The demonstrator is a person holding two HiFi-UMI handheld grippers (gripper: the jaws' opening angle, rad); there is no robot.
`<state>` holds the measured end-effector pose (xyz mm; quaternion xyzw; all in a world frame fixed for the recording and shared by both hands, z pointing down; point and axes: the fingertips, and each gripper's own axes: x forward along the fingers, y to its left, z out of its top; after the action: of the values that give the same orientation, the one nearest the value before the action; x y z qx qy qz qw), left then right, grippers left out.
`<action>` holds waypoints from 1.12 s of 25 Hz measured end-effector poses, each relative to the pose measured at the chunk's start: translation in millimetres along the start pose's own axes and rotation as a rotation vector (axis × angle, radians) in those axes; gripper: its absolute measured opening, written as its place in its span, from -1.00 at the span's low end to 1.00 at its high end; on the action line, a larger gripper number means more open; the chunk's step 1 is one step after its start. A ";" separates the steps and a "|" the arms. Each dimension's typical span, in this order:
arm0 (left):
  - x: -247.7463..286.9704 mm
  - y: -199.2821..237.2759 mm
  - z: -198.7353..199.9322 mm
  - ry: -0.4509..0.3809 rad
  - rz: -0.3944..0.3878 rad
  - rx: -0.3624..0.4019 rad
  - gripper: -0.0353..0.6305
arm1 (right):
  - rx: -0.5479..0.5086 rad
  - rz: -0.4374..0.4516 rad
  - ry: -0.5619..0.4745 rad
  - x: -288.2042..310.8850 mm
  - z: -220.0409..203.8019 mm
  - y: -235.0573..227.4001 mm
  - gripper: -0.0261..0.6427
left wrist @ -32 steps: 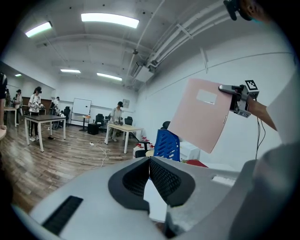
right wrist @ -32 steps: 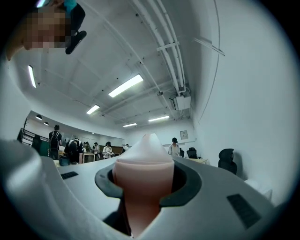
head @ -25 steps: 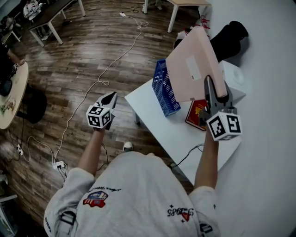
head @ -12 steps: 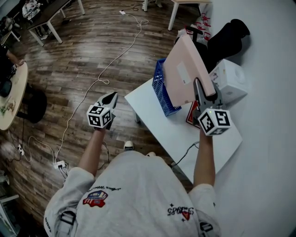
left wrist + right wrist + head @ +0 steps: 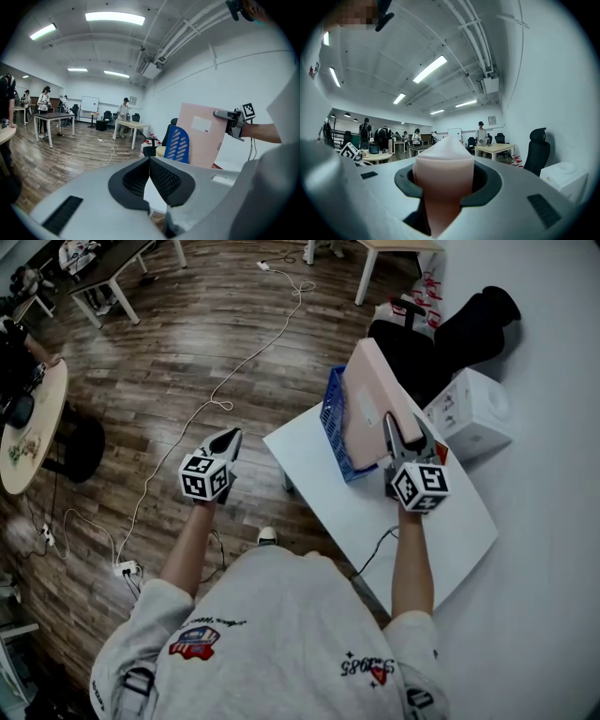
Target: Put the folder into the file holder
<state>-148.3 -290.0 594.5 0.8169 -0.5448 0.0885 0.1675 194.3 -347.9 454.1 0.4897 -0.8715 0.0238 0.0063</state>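
Observation:
My right gripper [image 5: 401, 432] is shut on the lower edge of a pink folder [image 5: 367, 407] and holds it upright over the white table [image 5: 375, 517]. The folder stands just right of the blue slotted file holder [image 5: 332, 424] at the table's left edge. In the right gripper view the pink folder [image 5: 443, 180] fills the gap between the jaws. The left gripper view shows the folder [image 5: 202, 136] behind the file holder [image 5: 177, 144]. My left gripper [image 5: 226, 439] hangs over the wooden floor left of the table, shut and holding nothing.
A white box [image 5: 472, 414] stands on the table's right side, and a red item [image 5: 441, 454] peeks out under the folder. A black chair [image 5: 408, 345] is behind the table. A white cable [image 5: 217, 399] runs across the floor.
The right gripper has carried the folder left toward the file holder and turned it more edge-on and upright. The left gripper has stayed in place.

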 end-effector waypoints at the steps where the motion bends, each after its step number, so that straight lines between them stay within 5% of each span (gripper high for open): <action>1: -0.1 0.3 -0.8 0.002 0.002 -0.001 -0.88 | 0.005 0.002 0.007 1.8 -5.8 -0.1 -0.42; 20: 13.1 -16.7 -4.2 0.024 -0.030 0.006 -0.88 | -0.020 0.066 0.196 22.5 -102.2 12.1 -0.37; 28: 24.7 -32.9 -0.5 0.020 -0.072 0.026 -0.88 | 0.016 0.062 0.226 20.1 -107.9 9.6 -0.30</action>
<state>-108.3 -299.5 597.3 0.8372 -0.5121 0.0977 0.1653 174.3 -354.9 562.2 0.4569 -0.8797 0.0862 0.0997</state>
